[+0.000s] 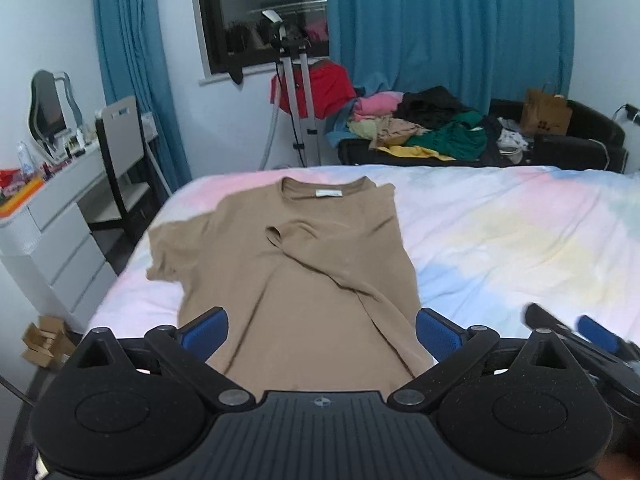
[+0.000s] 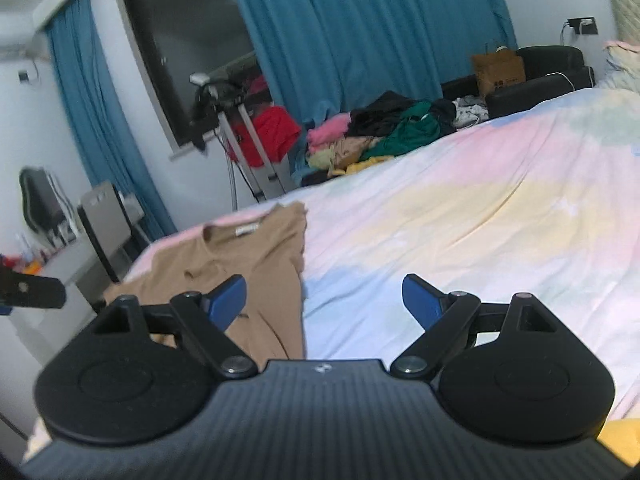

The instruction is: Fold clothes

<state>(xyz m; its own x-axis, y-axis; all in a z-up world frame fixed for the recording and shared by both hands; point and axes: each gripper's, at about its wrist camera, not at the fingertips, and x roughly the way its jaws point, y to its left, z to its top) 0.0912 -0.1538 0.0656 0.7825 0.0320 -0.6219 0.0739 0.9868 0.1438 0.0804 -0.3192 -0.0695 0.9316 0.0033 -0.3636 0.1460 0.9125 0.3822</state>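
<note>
Left wrist: I've got the shirt [image 1: 288, 276] laid flat on the bed [image 1: 500, 240], collar at 12 o'clock, hem running under my left gripper [image 1: 322, 334]. Fingers wide, nothing between the pads, and they look clear of the cloth. The right sleeve side is already folded in over the chest; the left sleeve sticks out flat at 9 o'clock. So I judge we're mid-fold, one side done. Next move calls for pinching that left sleeve or its side seam and carrying it across toward 3 o'clock, keeping the layer under it flat. Right gripper [image 1: 592, 336] just pokes in at 4 o'clock, blurred.

Right wrist: right gripper [image 2: 324, 304] also spread wide and empty, hanging over bare sheet. Shirt sits at 9–10 o'clock of it; only the collar and folded edge show here.

What differs: only the left view shows the whole shirt, the folded-in sleeve and the free one. Only the right view shows the open stretch of bed at 1–3 o'clock and the pillow [image 2: 624, 60]. The clothes pile [image 1: 420, 128] beyond the bed shows in both.
</note>
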